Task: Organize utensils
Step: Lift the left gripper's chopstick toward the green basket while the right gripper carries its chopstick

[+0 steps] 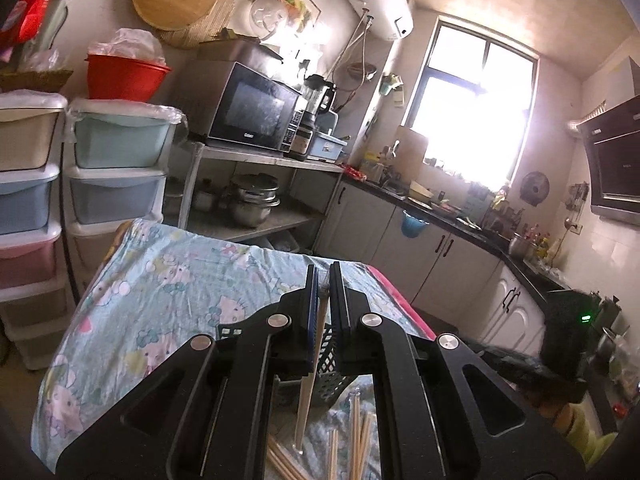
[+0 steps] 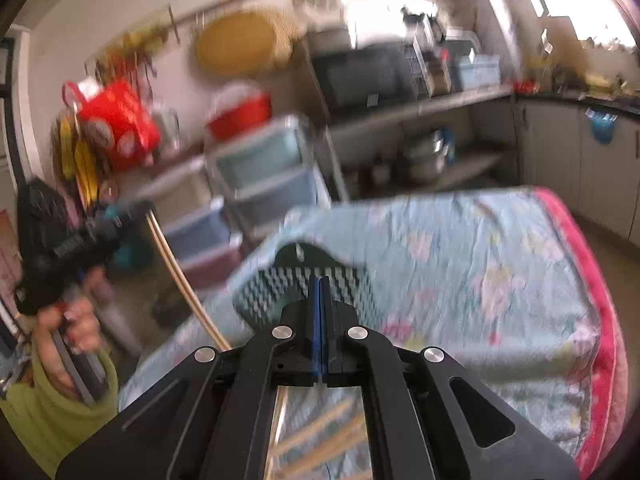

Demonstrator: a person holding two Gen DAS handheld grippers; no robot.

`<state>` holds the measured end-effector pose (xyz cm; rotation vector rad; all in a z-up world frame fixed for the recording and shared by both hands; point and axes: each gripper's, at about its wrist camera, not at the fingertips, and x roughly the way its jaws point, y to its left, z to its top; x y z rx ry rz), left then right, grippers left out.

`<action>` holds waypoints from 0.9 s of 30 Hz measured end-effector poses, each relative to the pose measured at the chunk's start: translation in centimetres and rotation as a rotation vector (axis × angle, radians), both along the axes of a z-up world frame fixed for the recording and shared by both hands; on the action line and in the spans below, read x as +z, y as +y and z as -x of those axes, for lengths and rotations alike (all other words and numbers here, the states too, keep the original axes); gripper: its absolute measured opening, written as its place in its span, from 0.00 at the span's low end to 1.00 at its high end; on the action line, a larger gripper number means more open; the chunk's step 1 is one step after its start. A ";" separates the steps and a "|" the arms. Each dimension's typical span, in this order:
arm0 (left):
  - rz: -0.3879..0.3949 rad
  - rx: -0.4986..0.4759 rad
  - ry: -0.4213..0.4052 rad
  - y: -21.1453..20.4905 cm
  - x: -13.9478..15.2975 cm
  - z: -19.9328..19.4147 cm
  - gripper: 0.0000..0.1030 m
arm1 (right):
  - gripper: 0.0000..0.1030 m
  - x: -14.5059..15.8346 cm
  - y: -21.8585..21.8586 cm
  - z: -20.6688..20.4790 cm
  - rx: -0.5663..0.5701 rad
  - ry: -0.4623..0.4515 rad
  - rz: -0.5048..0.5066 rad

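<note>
- While the left tool [image 1: 324,280] pinches one pale wooden chopstick [image 1: 308,380] between its blue-padded fingers [image 1: 313,300], the stick hangs down from the pads toward six o'clock in the left wrist view, its lower end above the other sticks.
- Loose pale wooden chopsticks [image 1: 356,440] lie scattered on the cloth at six o'clock in that view, directly below the tool; some show again, blurred, low in the right wrist view [image 2: 320,436].
- A dark perforated plastic utensil basket [image 1: 330,364] stands just behind the held stick, partly hidden by the tool's black body; in the right wrist view it sits [image 2: 304,280] just ahead of the right tool, toward twelve o'clock.
- The right tool [image 2: 321,292] has its two fingers pressed together with nothing visible between them.
- From the right wrist view, the left tool [image 2: 132,210] appears at nine o'clock, held in a hand [image 2: 68,320] with a yellow-green sleeve, the chopstick [image 2: 176,276] curving down from it.
- A light blue cartoon-print cloth with a pink border [image 1: 168,280] covers the desk under everything.
- Beyond the desk, at ten o'clock in the left wrist view, stands a stack of pastel plastic drawers [image 1: 116,168] with a red plastic basin [image 1: 126,78] on top.
- A black microwave oven [image 1: 252,110] sits on a shelf at eleven o'clock, with steel pots [image 1: 252,200] on the shelf below.
- A bright window [image 1: 472,112] lies at one o'clock.
</note>
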<state>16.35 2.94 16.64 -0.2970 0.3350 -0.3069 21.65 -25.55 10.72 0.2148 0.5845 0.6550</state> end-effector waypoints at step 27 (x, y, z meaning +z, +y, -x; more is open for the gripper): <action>-0.058 0.064 -0.118 -0.1 5.2 -3.4 0.03 | 0.15 -16.6 1.7 -10.7 -0.169 0.482 0.229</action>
